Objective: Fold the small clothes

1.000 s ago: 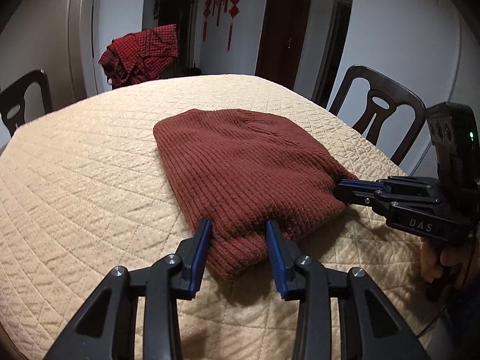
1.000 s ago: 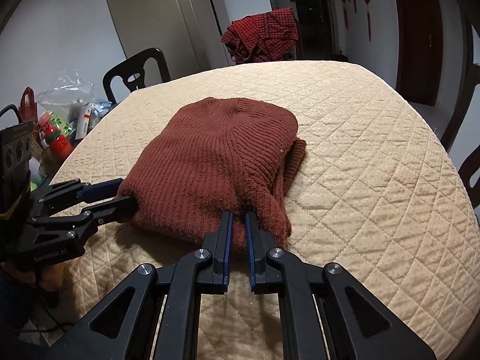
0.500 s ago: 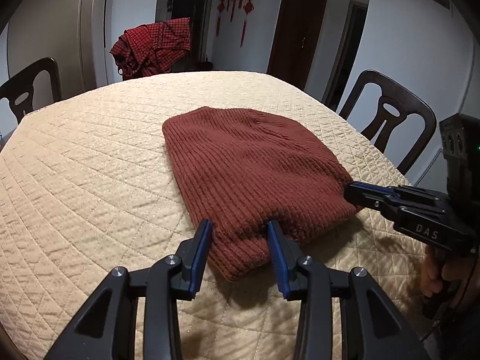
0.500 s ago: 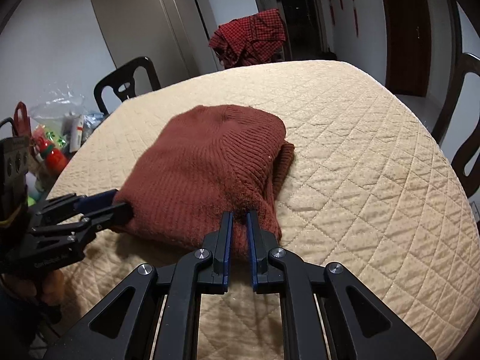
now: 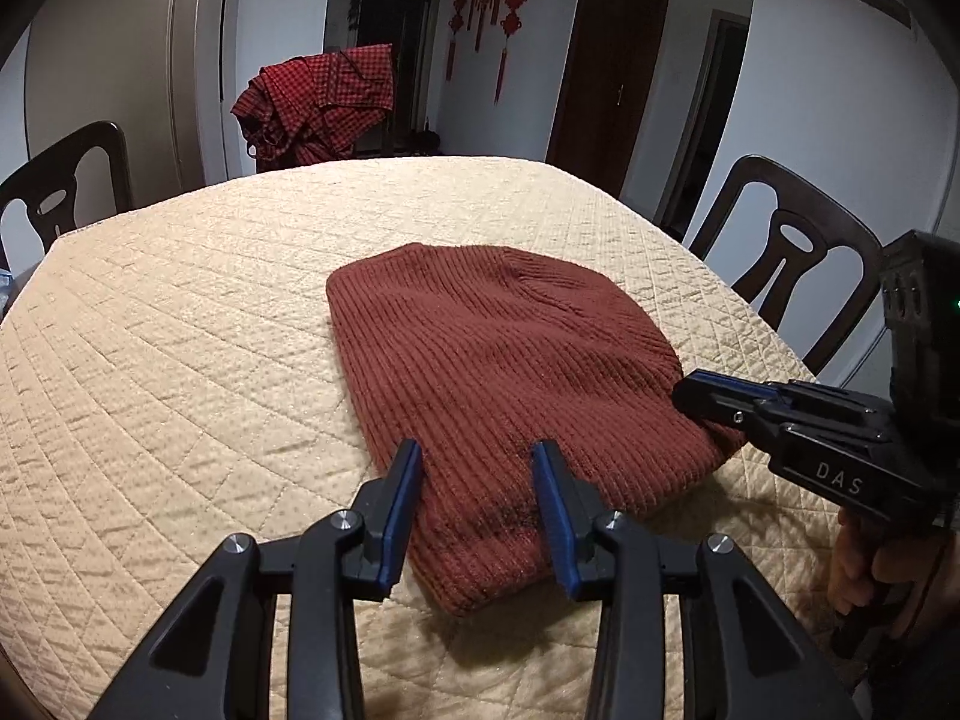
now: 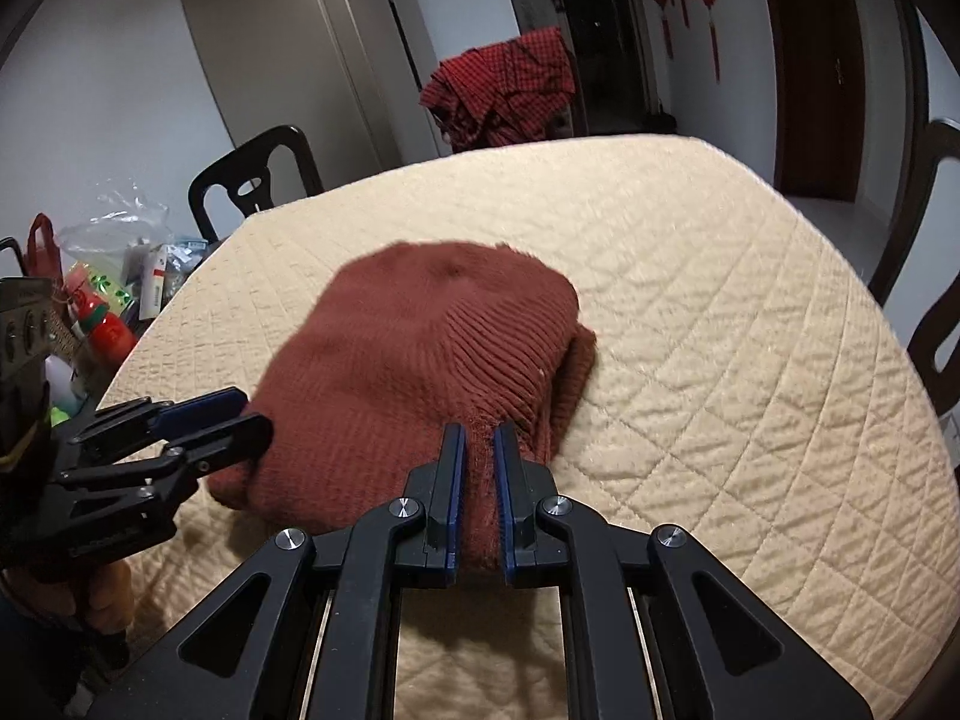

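Both grippers gripping the near edge of a folded rust-brown sweater on a quilted table.

The right gripper (image 6: 479, 429) is pinching a fold of the rust-brown knitted sweater (image 5: 504, 378) between nearly closed jaws at its near right corner. The left gripper (image 5: 477, 453) is clamping the thicker near left corner, its blue pads pressing on both sides of the knit. The sweater is lying folded on the beige quilted table cover (image 5: 180, 360), toward the near side. Dark wooden chairs (image 5: 792, 246) are standing around the table, and a red checked garment (image 5: 318, 99) is hanging over the far one.
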### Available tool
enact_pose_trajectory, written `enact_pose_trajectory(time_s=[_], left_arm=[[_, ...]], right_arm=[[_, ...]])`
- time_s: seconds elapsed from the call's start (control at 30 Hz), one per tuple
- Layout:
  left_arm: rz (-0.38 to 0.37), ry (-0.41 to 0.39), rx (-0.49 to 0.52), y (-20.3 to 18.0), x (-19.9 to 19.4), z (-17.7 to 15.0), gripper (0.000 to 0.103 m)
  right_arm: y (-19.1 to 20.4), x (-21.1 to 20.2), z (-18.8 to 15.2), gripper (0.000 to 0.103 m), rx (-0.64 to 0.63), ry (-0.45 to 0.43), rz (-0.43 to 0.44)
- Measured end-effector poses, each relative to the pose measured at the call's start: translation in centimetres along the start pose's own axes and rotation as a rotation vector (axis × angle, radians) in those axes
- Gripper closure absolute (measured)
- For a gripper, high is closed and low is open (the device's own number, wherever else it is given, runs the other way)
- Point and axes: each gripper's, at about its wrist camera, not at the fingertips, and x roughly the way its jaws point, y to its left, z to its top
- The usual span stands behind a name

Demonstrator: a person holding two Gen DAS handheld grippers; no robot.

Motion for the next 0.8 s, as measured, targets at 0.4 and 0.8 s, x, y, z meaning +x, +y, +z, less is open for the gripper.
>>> enact_pose_trajectory(time_s=[0.4, 0.8], left_arm=[[0.012, 0.001, -0.003, -0.3, 0.2, 0.0, 0.061], [0.04, 0.011, -0.058, 0.7, -2.7, -2.0, 0.059]], right_arm=[[-0.5, -0.2, -0.2, 0.093, 0.011, -0.003, 0.031], [0.7, -4.8, -1.5, 0.086, 0.025, -0.044, 0.084]])
